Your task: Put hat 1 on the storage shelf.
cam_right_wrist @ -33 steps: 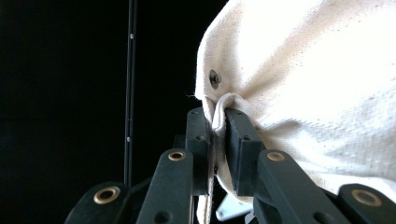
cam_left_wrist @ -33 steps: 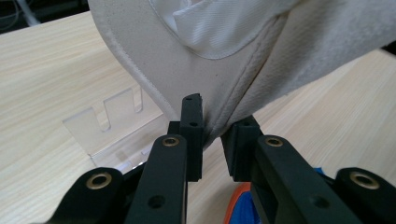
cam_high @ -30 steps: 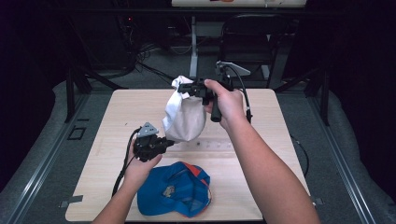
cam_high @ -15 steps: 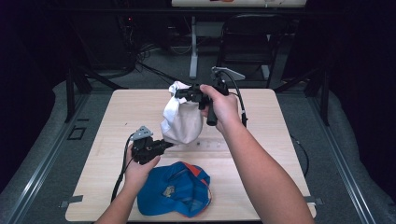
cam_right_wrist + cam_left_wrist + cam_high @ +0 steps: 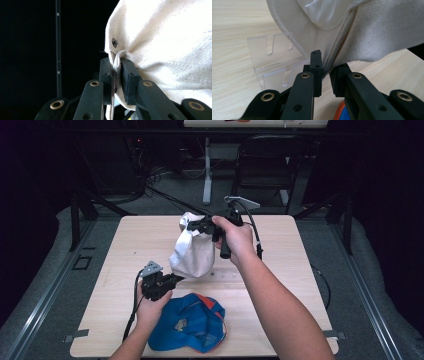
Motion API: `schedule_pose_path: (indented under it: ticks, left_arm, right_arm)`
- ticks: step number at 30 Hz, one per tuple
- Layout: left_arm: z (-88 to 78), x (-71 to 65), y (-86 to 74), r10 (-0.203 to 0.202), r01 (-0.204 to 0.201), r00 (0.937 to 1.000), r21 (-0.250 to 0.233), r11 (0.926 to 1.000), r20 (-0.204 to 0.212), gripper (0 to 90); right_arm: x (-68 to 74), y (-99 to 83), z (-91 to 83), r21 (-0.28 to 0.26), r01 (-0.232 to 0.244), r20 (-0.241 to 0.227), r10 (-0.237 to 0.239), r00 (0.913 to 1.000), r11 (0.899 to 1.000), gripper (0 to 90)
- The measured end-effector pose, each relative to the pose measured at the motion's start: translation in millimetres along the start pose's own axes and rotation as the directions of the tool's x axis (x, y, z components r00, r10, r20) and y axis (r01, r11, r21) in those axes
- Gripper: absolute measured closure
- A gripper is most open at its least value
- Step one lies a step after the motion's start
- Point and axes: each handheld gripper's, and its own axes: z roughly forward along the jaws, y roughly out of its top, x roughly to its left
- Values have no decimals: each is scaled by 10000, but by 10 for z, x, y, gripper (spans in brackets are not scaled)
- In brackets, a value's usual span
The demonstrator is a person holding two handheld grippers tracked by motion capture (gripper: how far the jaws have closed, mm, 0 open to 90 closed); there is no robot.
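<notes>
White cap (image 5: 192,252) hangs above the middle of the wooden table (image 5: 280,285), stretched between the two grippers — crown up at the far end, brim down toward the person. Right gripper (image 5: 206,226) holds it high at the top: in the right gripper view its jaws are closed tight on a bunched fold of the cream cloth (image 5: 117,58), just below a small metal eyelet (image 5: 114,42); the fabric fills the right half of that view, dark room behind on the left. Left gripper (image 5: 175,279) sits low, just over the tabletop, at the lower left edge of the cap. In the left gripper view its jaws are pinched on the stitched rim (image 5: 332,62) where brim and crown meet, with the cloth running up out of the narrow gap between the pads. A clear acrylic stand (image 5: 274,65) with notched uprights stands on the table directly beneath and behind the cap, partly covered by the brim; whether the cap touches it cannot be told. A second cap, blue with orange panels (image 5: 187,322), lies flat on the near part of the table, just beside the left hand (image 5: 150,307) and well below the white one — its orange edge also shows at the bottom of the left gripper view (image 5: 340,112). Right forearm (image 5: 280,305) crosses the table diagonally from the lower right.
</notes>
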Motion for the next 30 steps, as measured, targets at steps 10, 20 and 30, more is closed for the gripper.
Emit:
schedule_pose_path:
  ticks: [10,20,30]
  left_arm:
    - [103,13,-62,293,-266,9991,836,9961,-306,838]
    - [51,-51,-37,526,-509,9984,714,9961,-223,704]
    - [-187,-62,19,812,-795,9965,729,9942,-210,598]
  right_arm:
    - [-158,9,69,-64,268,979,-261,9949,9996,807]
    - [-149,-7,-50,-310,708,1087,-671,9918,9970,730]
    - [-95,-39,-333,-1181,1685,1923,-1440,9707,9786,622]
